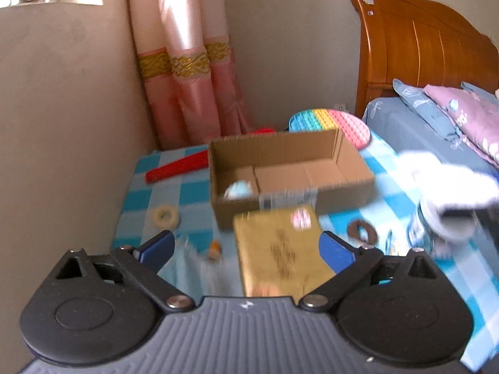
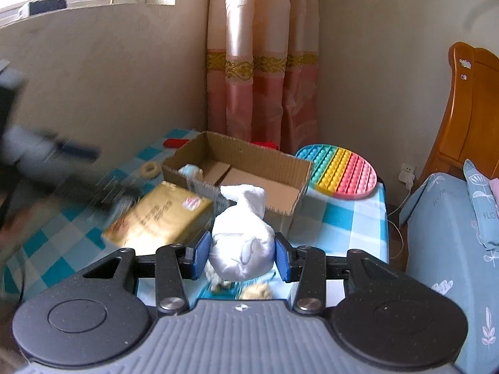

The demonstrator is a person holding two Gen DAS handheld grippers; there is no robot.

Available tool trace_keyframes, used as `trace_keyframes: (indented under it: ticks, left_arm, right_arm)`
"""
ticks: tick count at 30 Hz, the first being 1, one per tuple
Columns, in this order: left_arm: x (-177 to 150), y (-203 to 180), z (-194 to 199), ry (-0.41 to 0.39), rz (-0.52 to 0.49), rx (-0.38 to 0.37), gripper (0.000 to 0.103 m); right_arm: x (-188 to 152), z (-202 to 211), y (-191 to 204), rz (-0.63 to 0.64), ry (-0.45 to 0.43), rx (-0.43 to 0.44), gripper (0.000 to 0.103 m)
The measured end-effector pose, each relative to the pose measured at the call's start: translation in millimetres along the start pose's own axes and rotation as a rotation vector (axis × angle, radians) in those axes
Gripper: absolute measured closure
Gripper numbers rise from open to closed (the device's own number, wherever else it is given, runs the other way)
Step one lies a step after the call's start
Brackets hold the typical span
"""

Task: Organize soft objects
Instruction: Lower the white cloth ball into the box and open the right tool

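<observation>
An open cardboard box [image 1: 355, 165] [image 2: 249, 155] stands on the blue checked table [image 1: 193, 193]. A small light blue soft thing [image 1: 238, 190] [image 2: 190, 171] lies in the box's near left corner. My left gripper [image 1: 246, 243] is open wide above a gold flat packet [image 1: 280, 249] [image 2: 162, 215] in front of the box. Only the packet's right edge is near a pad. My right gripper [image 2: 241, 252] is shut on a white soft toy [image 2: 240, 237], held just short of the box's near wall. In the left wrist view that toy [image 1: 449, 184] shows blurred at the right.
A round rainbow bubble mat [image 2: 340, 171] leans off the table's far right corner. A red box [image 1: 177, 168], a cream ring [image 1: 165, 215], a brown ring [image 1: 361, 230] and a pale blue cloth [image 1: 187, 265] lie around. A bed [image 2: 452, 218] is at the right, walls and a curtain [image 2: 262, 93] behind.
</observation>
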State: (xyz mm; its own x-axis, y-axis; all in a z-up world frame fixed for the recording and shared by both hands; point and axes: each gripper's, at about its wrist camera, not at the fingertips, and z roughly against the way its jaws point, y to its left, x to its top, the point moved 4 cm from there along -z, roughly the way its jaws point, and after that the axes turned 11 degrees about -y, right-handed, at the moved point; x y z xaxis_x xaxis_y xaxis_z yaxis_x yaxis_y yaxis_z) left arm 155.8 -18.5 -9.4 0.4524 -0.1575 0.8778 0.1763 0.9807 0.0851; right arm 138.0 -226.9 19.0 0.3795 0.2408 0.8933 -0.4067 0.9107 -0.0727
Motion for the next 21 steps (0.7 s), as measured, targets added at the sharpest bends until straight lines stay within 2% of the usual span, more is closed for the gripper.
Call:
trace_keyframes:
  ticks: [3,6,11,15,17,18,19,21]
  left_arm:
    - [-22,8,22,-0.006,0.049,0.028,0.003]
    - [-45,16,32,0.028,0.091,0.024,0.003]
    - [-73,27,37,0.095,0.128,0.082,0.003]
    - [-85,28,39,0.115,0.139,0.080,0.003]
    - [-87,28,41,0.109,0.132,0.086,0.003]
    - [-86,27,41,0.106,0.129,0.087,0.003]
    - [-86,28,42,0.103,0.128,0.089,0.003]
    - [-86,29,41,0.099,0.128,0.087,0.003]
  right_arm:
    - [12,-20,-8,-0.017,0.009,-0.005,0.054]
    - [23,-51,-17,-0.038,0.041,-0.016,0.054]
    - [39,-101,-31,-0.051,0.099,-0.067,0.054]
    - [55,-126,-34,-0.059,0.108,-0.083,0.053]
    - [63,-133,-34,-0.049,0.094,-0.103,0.036]
    - [67,-135,-34,-0.048,0.091,-0.110,0.017]
    - [68,-135,-33,-0.049,0.090,-0.104,0.006]
    - [72,-131,-29,-0.050,0.067,-0.089,0.002]
